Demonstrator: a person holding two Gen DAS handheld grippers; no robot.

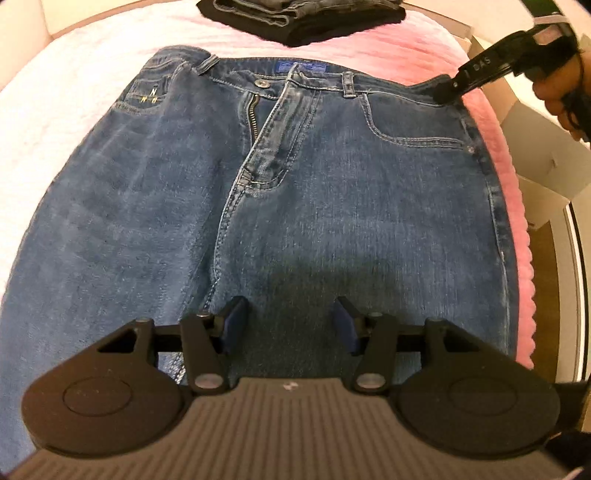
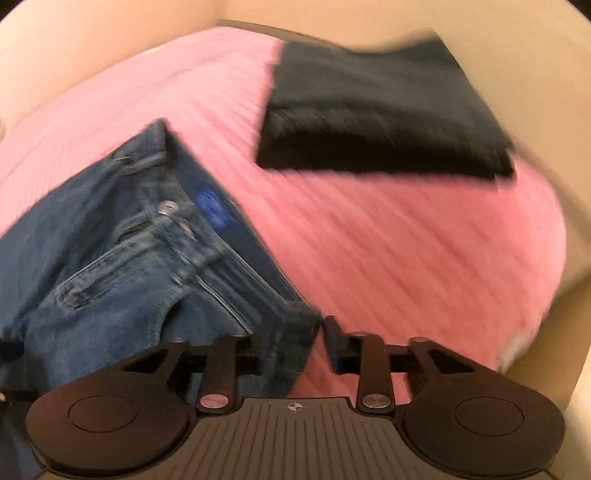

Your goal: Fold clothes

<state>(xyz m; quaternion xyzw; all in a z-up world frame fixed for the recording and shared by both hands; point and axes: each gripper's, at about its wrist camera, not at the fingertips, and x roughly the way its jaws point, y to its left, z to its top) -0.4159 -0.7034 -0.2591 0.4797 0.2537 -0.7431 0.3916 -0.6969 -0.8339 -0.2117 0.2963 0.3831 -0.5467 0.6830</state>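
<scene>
I find the jeans (image 1: 280, 192) spread face up on the pink blanket (image 1: 406, 44), fly undone, laid flat for folding. My right gripper (image 2: 321, 332) has its fingers clamped on the waistband corner, in my judgement to carry that side across. My left gripper (image 1: 288, 325) hovers over the thigh, fingers apart, gripping nothing. Folded dark clothes (image 2: 376, 122) lie well apart beyond the waistband.

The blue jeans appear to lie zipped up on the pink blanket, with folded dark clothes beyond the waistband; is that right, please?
Not quite: the blue jeans lie unzipped, fly open, zipper teeth exposed, as the left wrist view shows. They do lie on the pink blanket, with folded dark clothes beyond the waistband.
</scene>
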